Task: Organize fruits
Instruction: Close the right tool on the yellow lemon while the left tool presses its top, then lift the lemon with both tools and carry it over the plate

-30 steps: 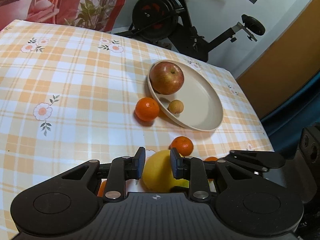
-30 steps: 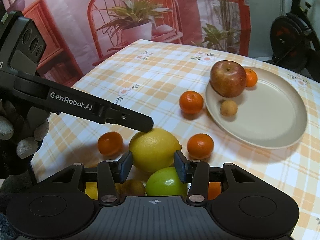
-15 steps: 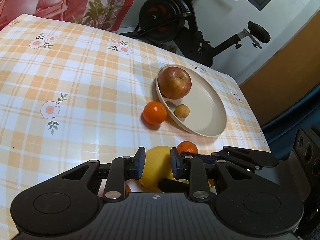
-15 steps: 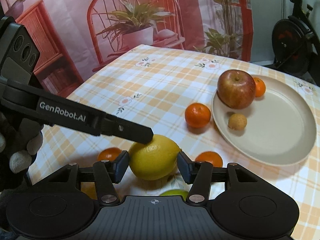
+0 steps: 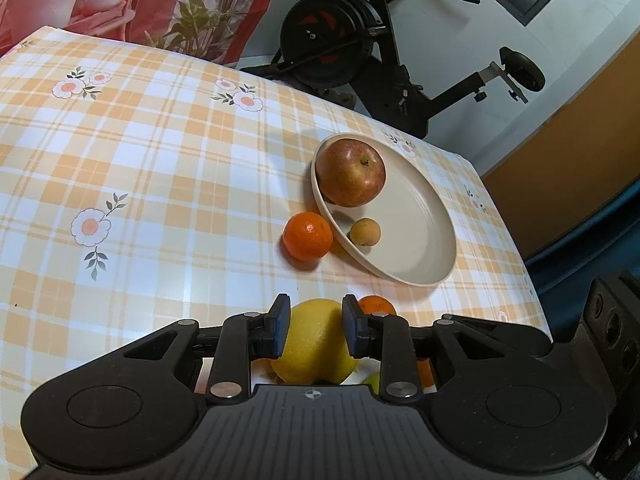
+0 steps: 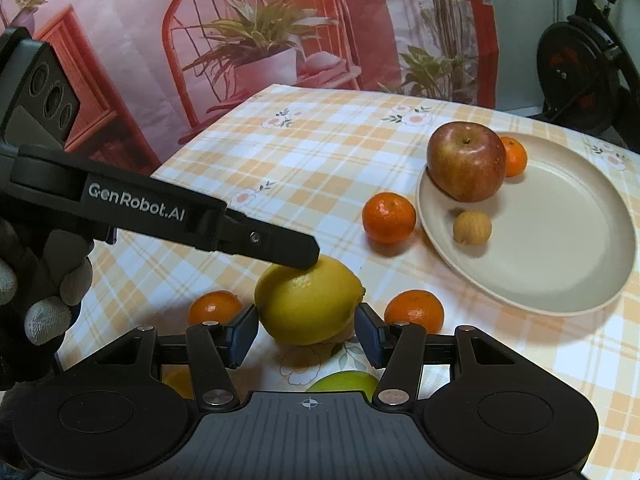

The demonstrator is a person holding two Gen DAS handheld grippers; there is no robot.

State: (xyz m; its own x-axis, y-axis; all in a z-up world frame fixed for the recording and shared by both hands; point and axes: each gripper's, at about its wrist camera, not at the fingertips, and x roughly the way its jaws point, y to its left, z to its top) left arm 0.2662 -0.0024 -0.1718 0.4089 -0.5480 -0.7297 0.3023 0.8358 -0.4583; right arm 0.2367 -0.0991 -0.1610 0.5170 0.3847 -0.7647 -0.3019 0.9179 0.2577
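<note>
My left gripper (image 5: 313, 330) is shut on a yellow lemon (image 5: 315, 342) and holds it above the table; the lemon also shows in the right wrist view (image 6: 306, 300) under the left gripper's finger (image 6: 280, 246). My right gripper (image 6: 306, 336) is open, its jaws either side of the lemon without touching. A beige plate (image 5: 420, 224) holds a red apple (image 5: 352, 172) and a small tan fruit (image 5: 364, 232); the right wrist view also shows a small orange (image 6: 514, 156) behind the apple (image 6: 466, 168). A tangerine (image 5: 307, 236) lies beside the plate.
More tangerines (image 6: 414, 310) (image 6: 214, 306) and a green fruit (image 6: 344, 380) lie on the checked tablecloth (image 5: 160, 160) near the front edge. An exercise bike (image 5: 380, 52) stands behind the table. A printed backdrop (image 6: 260, 28) hangs at the far side.
My left gripper has lifted the lemon off the table and risen. The right gripper has drawn back a little, its jaws staying open around the lemon.
</note>
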